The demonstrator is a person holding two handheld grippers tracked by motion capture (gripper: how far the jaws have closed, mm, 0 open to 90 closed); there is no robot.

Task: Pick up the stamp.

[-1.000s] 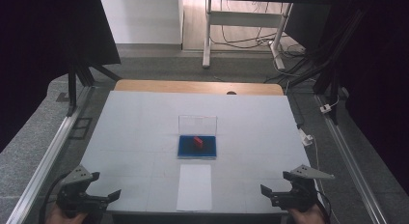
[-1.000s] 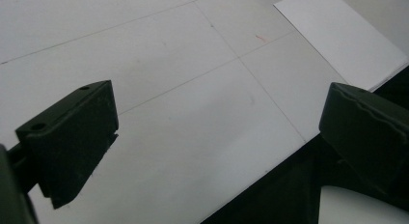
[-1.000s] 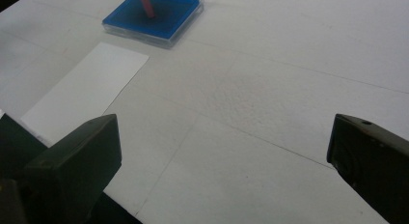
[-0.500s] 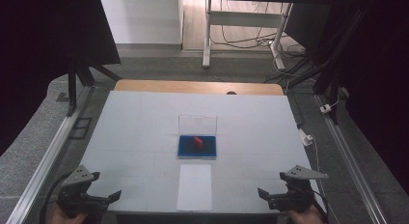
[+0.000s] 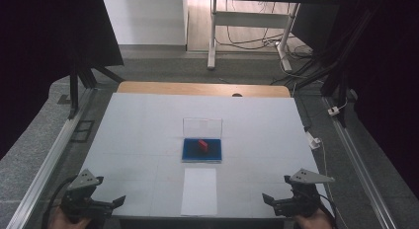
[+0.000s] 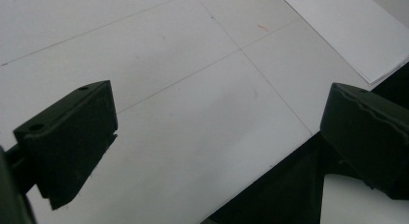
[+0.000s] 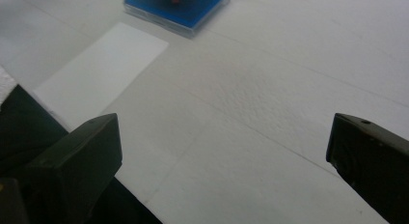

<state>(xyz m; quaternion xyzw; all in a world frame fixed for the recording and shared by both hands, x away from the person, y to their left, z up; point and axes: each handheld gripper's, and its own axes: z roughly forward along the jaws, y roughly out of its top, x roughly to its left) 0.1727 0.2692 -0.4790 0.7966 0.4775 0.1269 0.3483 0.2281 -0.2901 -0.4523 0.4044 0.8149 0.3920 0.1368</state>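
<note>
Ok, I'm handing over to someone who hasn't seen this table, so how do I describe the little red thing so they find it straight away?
Start at the white table and find the blue square tray near its middle, with a clear lid standing upright along its far edge. The small red block lies on that blue surface. It is the only red item, beyond the white paper sheet at the near edge.

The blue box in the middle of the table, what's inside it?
A small red object sits on the blue box's floor, with the clear lid standing open behind it. What the red object is, and anything beneath it, can't be made out.
</note>
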